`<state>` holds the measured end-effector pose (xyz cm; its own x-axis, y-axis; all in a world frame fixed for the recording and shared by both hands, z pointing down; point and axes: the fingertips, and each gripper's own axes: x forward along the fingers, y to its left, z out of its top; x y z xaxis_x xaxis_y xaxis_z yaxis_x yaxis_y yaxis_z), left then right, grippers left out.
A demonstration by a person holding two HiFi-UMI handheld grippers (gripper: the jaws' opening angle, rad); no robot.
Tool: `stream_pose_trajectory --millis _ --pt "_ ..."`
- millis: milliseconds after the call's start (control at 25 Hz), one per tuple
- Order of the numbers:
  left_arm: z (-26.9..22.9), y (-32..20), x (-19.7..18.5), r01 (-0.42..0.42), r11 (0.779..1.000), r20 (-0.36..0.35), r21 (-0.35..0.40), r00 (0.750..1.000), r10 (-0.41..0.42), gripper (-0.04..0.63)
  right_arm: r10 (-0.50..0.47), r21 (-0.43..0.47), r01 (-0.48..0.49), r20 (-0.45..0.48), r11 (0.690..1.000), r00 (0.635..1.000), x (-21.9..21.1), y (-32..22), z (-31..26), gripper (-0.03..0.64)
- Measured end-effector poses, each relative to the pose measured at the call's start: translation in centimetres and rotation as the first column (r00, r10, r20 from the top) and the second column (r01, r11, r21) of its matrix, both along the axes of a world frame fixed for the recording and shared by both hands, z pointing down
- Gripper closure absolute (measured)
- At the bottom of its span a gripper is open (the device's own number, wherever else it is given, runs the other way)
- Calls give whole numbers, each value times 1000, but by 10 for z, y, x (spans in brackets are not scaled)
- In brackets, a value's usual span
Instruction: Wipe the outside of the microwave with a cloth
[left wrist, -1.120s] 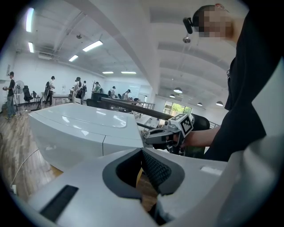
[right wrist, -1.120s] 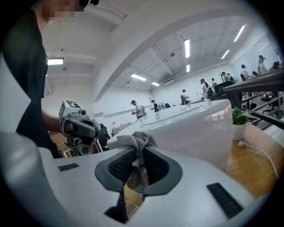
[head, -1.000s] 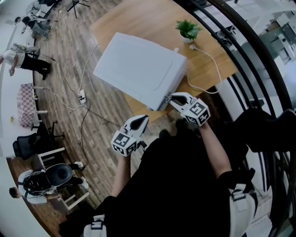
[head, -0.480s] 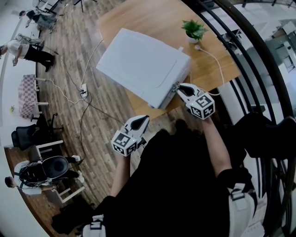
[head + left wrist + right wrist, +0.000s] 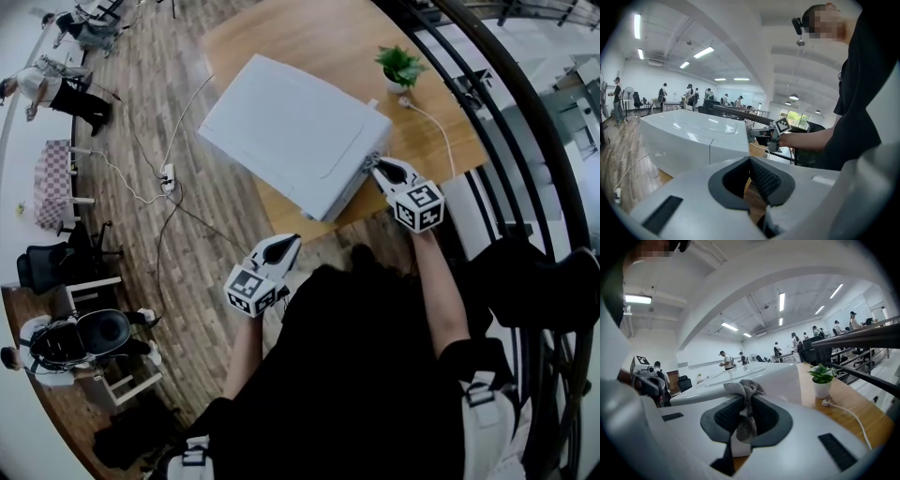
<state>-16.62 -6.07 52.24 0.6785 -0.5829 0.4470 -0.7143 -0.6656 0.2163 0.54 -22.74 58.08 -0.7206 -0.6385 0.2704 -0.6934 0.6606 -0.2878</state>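
wooden desk (image 5: 309,37) carries the white microwave (image 5: 291,131), with a potted plant (image 5: 399,66) and a white cable (image 5: 441,127) on the bare strip to its right and a dark railing (image 5: 492,84) close along the desk's right edge. the right gripper (image 5: 379,169) is clamped on a grey cloth (image 5: 744,397) at the microwave's near right corner. the left gripper (image 5: 281,246) hangs past the desk's near edge over plank floor (image 5: 197,234), jaws nearly together on nothing, apart from the microwave.
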Motion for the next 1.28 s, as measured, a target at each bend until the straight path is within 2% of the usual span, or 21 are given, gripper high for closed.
stream_pose_trajectory --millis 640,1040,1280 --pt "10 17 -11 5 1000 0 -2 1000 -5 592 100 24 -99 -57 995 993 34 -40 -5 571" --pt "6 21 -7 -2 1000 2 7 1000 2 592 137 20 -136 -41 990 990 50 -60 -5 571" --pt "5 27 -13 1 1000 18 8 1000 -1 592 147 26 -145 -67 989 987 55 -65 -6 571"
